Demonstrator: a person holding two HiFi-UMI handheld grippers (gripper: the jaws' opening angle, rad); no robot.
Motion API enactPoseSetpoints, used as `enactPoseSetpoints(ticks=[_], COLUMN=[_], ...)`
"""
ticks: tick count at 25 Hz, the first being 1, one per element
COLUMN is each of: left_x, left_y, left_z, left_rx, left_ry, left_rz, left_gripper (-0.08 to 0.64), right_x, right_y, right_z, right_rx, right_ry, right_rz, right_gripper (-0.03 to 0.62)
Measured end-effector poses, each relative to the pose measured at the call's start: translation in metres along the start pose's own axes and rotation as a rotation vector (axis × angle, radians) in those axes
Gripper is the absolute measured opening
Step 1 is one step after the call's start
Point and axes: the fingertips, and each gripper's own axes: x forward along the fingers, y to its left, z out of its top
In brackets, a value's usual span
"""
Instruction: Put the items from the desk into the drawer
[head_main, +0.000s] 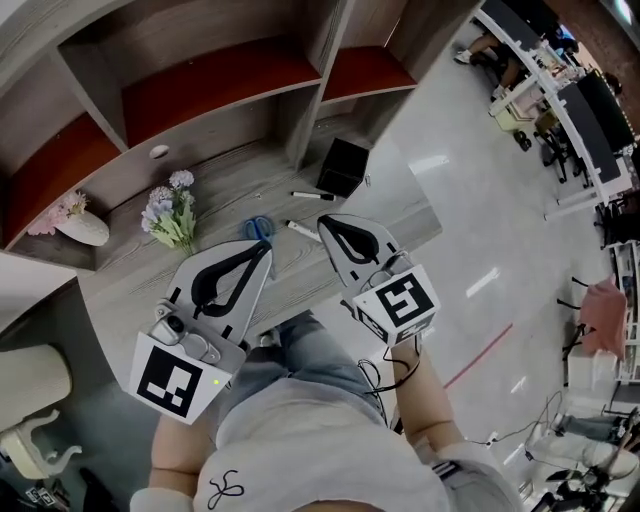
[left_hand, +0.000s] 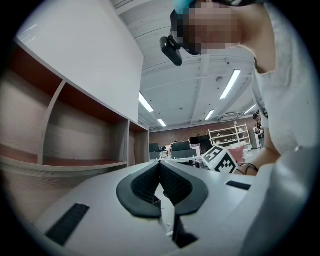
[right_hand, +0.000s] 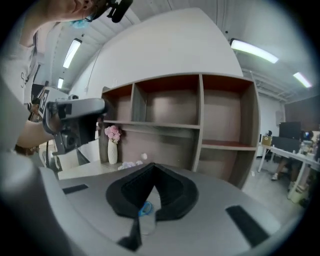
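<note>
— How many grippers, and how do they stand?

— Two. The left gripper (head_main: 266, 248) and the right gripper (head_main: 326, 223) both hang over the desk's near edge, at the middle of the head view. Each has its jaws brought together at the tips, with nothing between them.

— And the items to go away?

— All lie on the desk (head_main: 130, 270), above the grippers in the frame. There is one pair of blue-handled scissors (head_main: 258, 228) just past the left gripper's tip. There are two pens, the upper pen (head_main: 312, 196) and the lower pen (head_main: 303, 231), near each other at centre. One black box (head_main: 343, 166) stands at the desk's right end.

— Anything more?

— One loose flower bunch (head_main: 172, 208) lies left of the scissors, and one white vase (head_main: 85, 230) with pink blossoms is at far left. There is also one small white object (head_main: 159, 152), too small to identify.

— The surface, the room?

— The desk is grey wood-grain, under a shelf unit (head_main: 220, 75) with reddish-brown compartments along the top of the frame. The right half shows a glossy pale floor (head_main: 480, 230) with one red line (head_main: 480, 355). Office desks (head_main: 560, 90) fill the upper right corner.
</note>
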Motion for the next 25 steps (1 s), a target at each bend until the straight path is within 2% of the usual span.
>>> enactPoseSetpoints(ticks=[5, 8, 16, 25], left_x=[0.016, 0.023, 0.032, 0.027], left_y=[0.018, 0.026, 0.042, 0.046], left_z=[-0.016, -0.022, -0.039, -0.050], left_rx=[-0.015, -0.032, -0.061, -0.077], left_ry=[0.028, 0.033, 0.070, 0.089], left_rz=[0.026, 0.042, 0.084, 0.120], left_gripper=[0.011, 0.011, 0.011, 0.011], right_x=[0.037, 0.054, 0.080, 0.082], right_y=[-0.020, -0.024, -0.025, -0.022], right_z=[-0.060, -0.099, -0.194, -0.247], right_rx=[-0.007, -0.002, -0.073, -0.152], right_ry=[0.185, 0.312, 0.620, 0.820], right_rz=[0.063, 0.121, 0.247, 0.336], right_gripper=[0.009, 0.047, 0.071, 0.087])
